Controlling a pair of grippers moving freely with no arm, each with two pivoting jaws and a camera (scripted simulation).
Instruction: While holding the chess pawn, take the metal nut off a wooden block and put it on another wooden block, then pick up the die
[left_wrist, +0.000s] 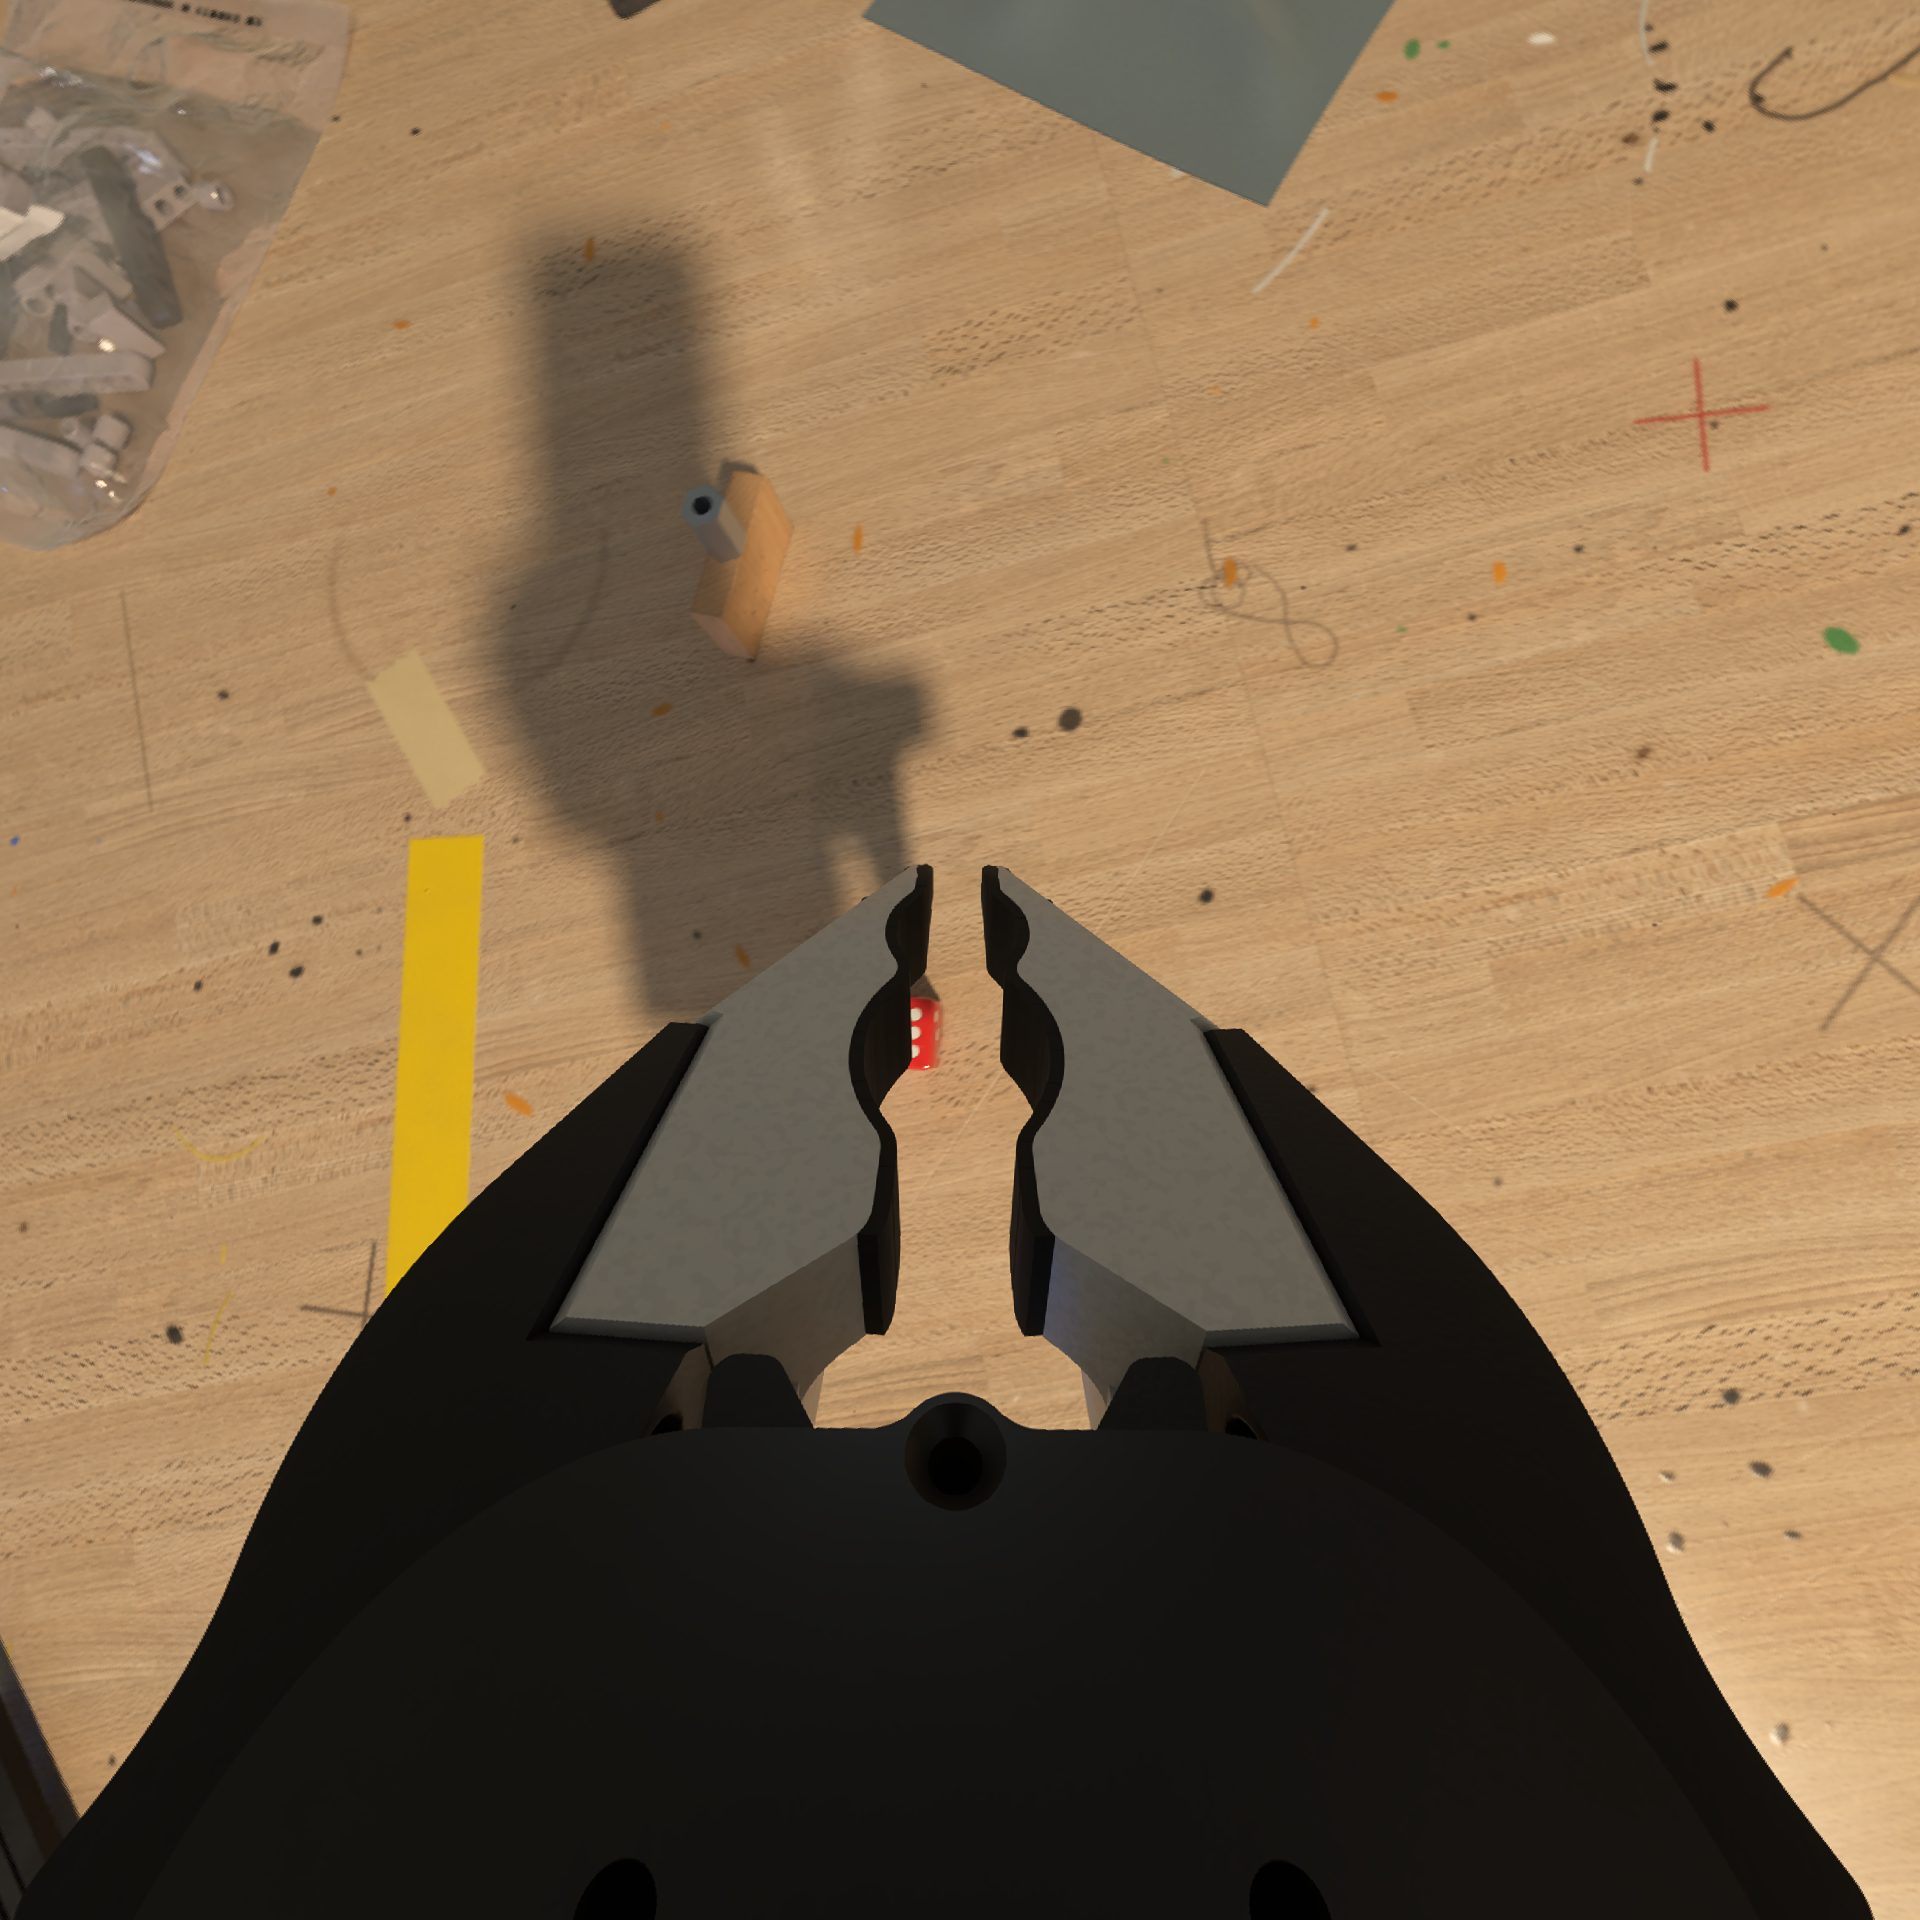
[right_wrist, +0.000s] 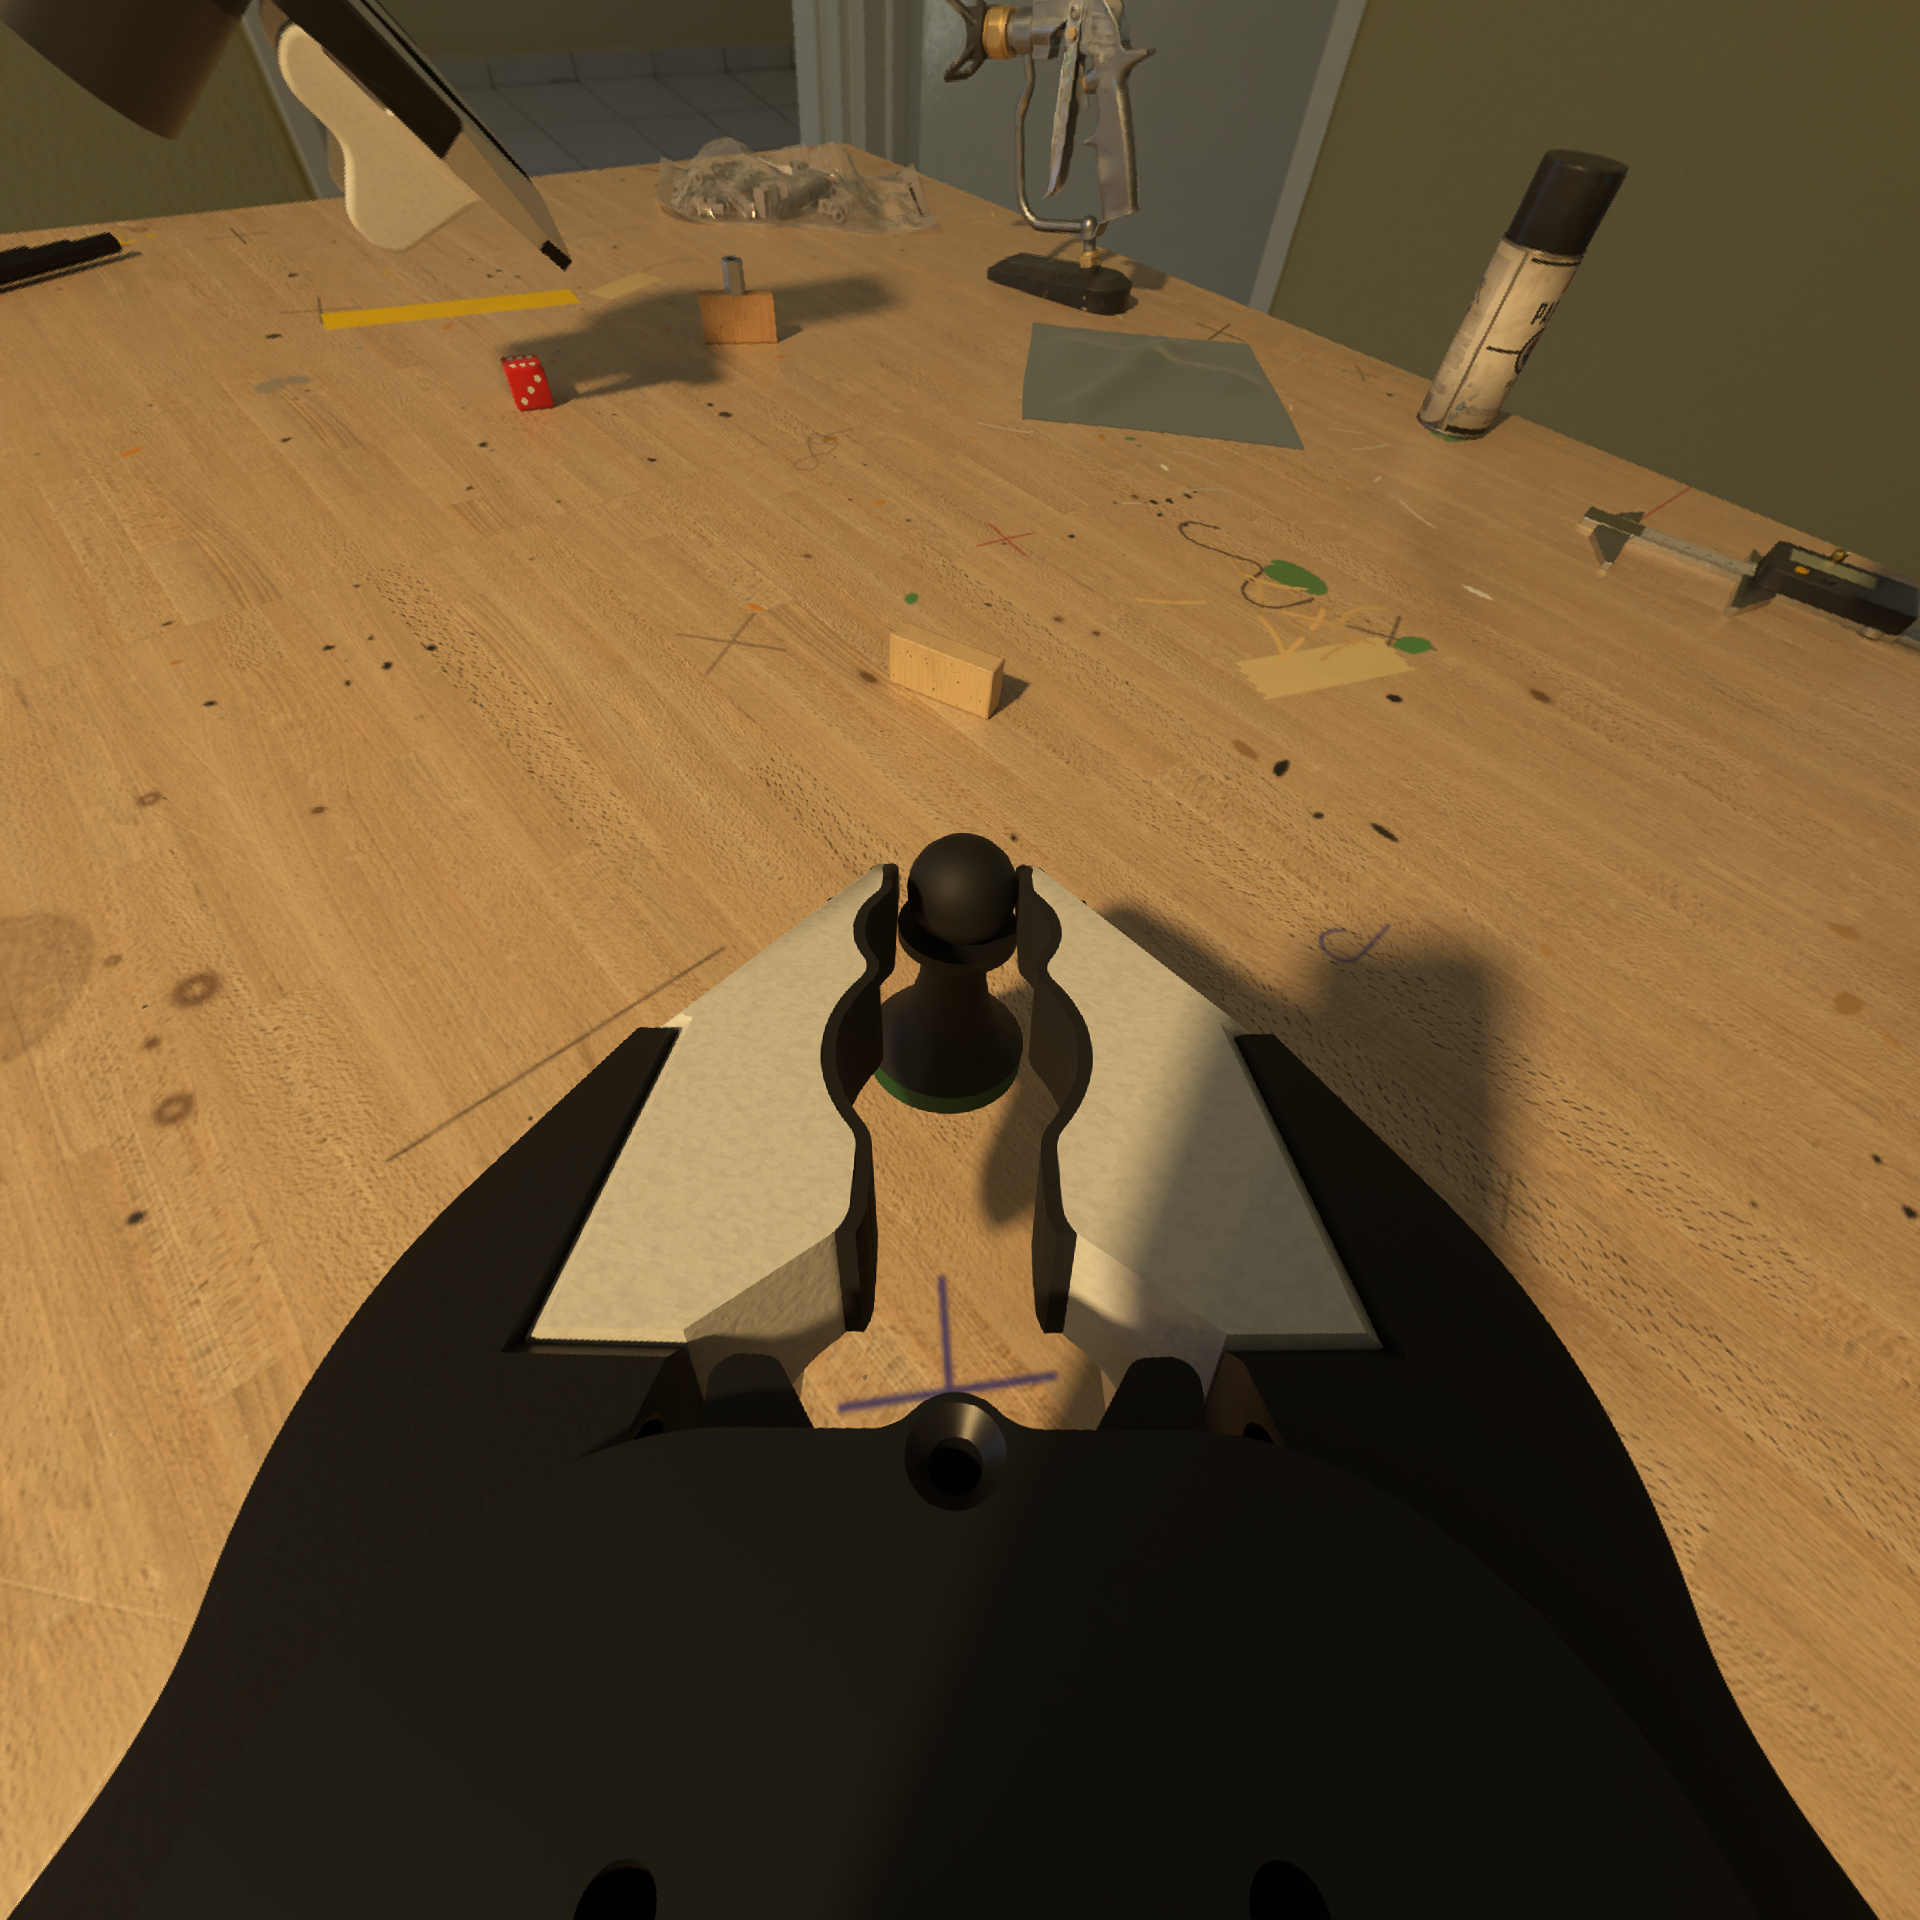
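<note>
The right claw (right_wrist: 958, 904) is clamped on the black chess pawn (right_wrist: 956, 977), gripping it just under its round head, with the pawn upright and its base just above the table (right_wrist: 520, 831). The left claw (left_wrist: 957, 883) hangs above the table, looking down with its fingers a narrow gap apart and nothing between them; the red die (left_wrist: 924, 1032) lies on the table below, partly hidden by the left finger. The metal nut (left_wrist: 713, 523) stands on a wooden block (left_wrist: 750, 566) beyond the die, while another wooden block (right_wrist: 945, 673) lies bare, well apart, nearer the right claw.
</note>
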